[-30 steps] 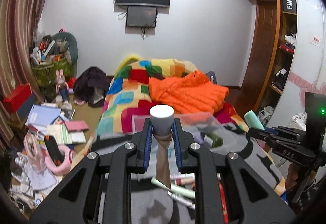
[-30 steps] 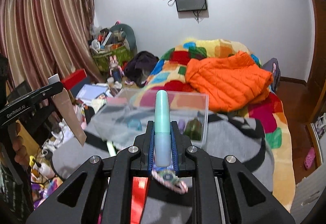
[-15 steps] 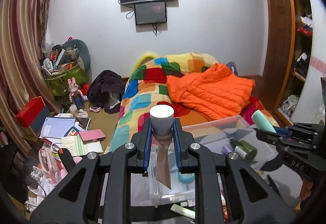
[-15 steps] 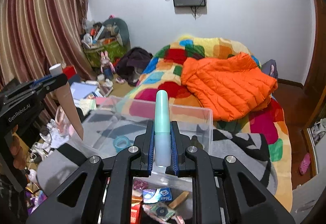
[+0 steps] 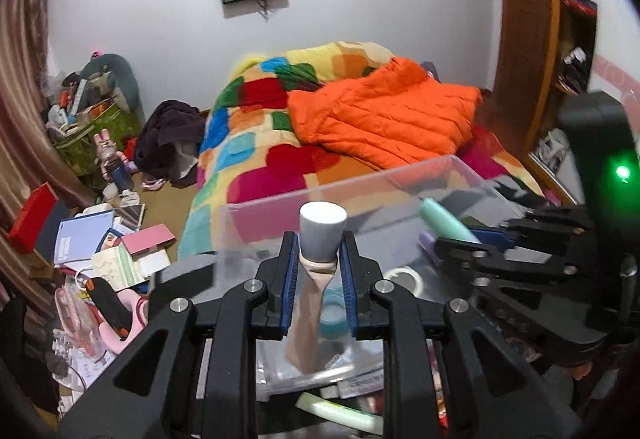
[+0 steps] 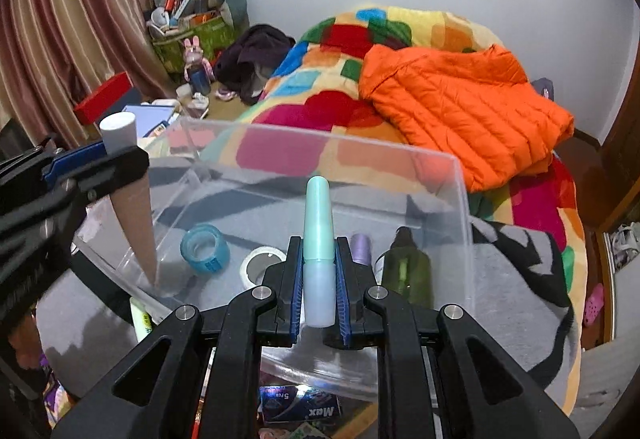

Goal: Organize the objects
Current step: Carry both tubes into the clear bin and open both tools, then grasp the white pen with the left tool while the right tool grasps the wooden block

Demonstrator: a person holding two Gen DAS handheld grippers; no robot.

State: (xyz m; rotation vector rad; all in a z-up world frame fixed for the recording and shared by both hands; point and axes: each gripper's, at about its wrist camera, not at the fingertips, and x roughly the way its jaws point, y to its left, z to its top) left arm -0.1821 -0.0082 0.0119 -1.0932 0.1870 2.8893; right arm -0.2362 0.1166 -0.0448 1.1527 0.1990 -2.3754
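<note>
My left gripper (image 5: pixel 317 273) is shut on a beige tube with a grey-white cap (image 5: pixel 316 279), held cap up over the near left part of a clear plastic box (image 5: pixel 360 195). My right gripper (image 6: pixel 318 279) is shut on a mint-green tube (image 6: pixel 318 239), held over the near side of the same box (image 6: pixel 460 207). Each gripper shows in the other's view, the left gripper with its tube (image 6: pixel 132 211) at the left and the mint tube (image 5: pixel 448 223) at the right. Inside the box lie a blue tape roll (image 6: pixel 205 249), a white tape roll (image 6: pixel 260 267), a purple item (image 6: pixel 362 247) and a green bottle (image 6: pixel 408 271).
The box stands on a grey blanket (image 6: pixel 520 311) at the foot of a bed with a patchwork quilt (image 6: pixel 320 99) and an orange jacket (image 6: pixel 460 111). Small packets and tubes (image 6: pixel 300 407) lie in front of the box. Books and clutter (image 5: pixel 100 239) cover the floor at the left.
Both grippers have moved forward and down toward the box with their tubes still held. The box now fills more of both views, and the two grippers are closer together.
</note>
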